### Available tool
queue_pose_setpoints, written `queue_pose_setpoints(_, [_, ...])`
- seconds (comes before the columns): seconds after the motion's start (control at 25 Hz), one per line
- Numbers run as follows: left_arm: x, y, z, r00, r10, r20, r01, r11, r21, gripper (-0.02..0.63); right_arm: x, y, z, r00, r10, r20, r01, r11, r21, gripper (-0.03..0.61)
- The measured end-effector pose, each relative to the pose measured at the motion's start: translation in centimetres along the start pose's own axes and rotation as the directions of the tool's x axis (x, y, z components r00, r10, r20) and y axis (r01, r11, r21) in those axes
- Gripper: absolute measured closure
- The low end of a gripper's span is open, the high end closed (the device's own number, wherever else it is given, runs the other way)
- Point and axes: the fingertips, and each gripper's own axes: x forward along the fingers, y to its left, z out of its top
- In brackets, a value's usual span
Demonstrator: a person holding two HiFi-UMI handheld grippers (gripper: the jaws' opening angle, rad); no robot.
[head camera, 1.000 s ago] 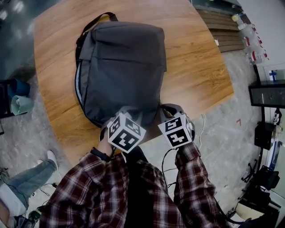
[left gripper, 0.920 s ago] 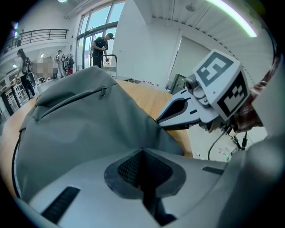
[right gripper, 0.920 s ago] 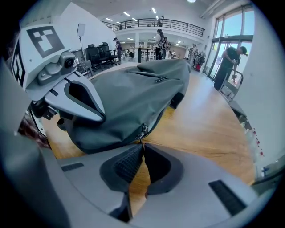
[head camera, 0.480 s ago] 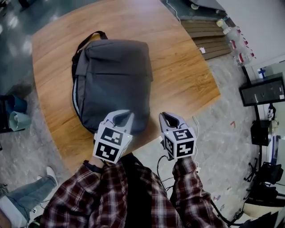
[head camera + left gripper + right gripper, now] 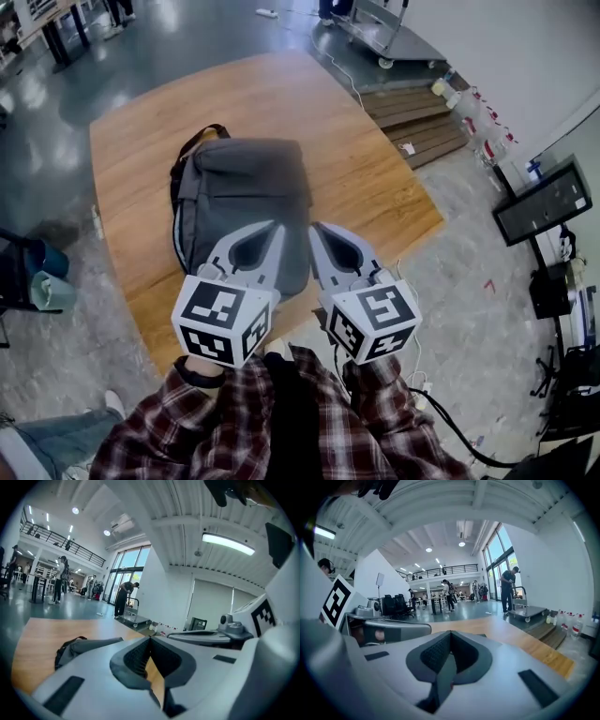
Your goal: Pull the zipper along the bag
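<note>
A dark grey backpack lies flat on the wooden table, its black handle at the far end and a pale zipper line along its left side. Both grippers are held up above the bag's near end, side by side and apart from it. In the head view the left gripper has its jaws together with nothing in them. The right gripper is likewise shut and empty. The left gripper view shows its closed tips, the backpack low at left and the right gripper's body at right.
The table's near edge runs just under the grippers, with grey floor beyond. A blue-green seat stands at left, a black monitor at right, bottles and a trolley at the far side. People stand in the hall.
Both grippers have lifted off the bag's near end and risen toward the head camera, now looming larger. The head view has tilted up, showing more of the room.
</note>
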Motion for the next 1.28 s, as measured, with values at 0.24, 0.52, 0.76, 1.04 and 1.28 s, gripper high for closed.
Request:
queue_pose_setpoints(0.24, [-2.2,-1.6,3.0,0.998,-0.003,0.057,-0.001,0.997,0.078,0.603,-1.3,2.4,2.1,0.997,0.034,0.070,-0.035,0.999,0.000,0.568])
queue_pose_setpoints(0.52, [-3.0,-1.7,2.7,0.997,0.008,0.072,-0.013,0.998,0.059,0.604,-1.9,2.9,2.0,0.997,0.037,0.066,-0.037,0.999,-0.007,0.568])
queue_pose_setpoints(0.76, [-2.7,-1.9,2.9,0.998,0.009,0.070,-0.013,0.998,0.065,0.603,-2.0,2.5,2.1,0.997,0.034,0.069,-0.034,0.999,-0.006,0.568])
queue_pose_setpoints(1.04, [-2.2,-2.5,2.8,0.998,0.005,0.058,-0.009,0.997,0.080,0.603,-2.1,2.6,2.0,0.997,0.042,0.067,-0.042,0.999,-0.011,0.568])
queue_pose_setpoints(1.28, [-2.5,-2.4,2.6,0.998,0.007,0.058,-0.011,0.997,0.078,0.603,-2.0,3.3,1.7,0.996,0.063,0.060,-0.063,0.998,-0.006,0.568])
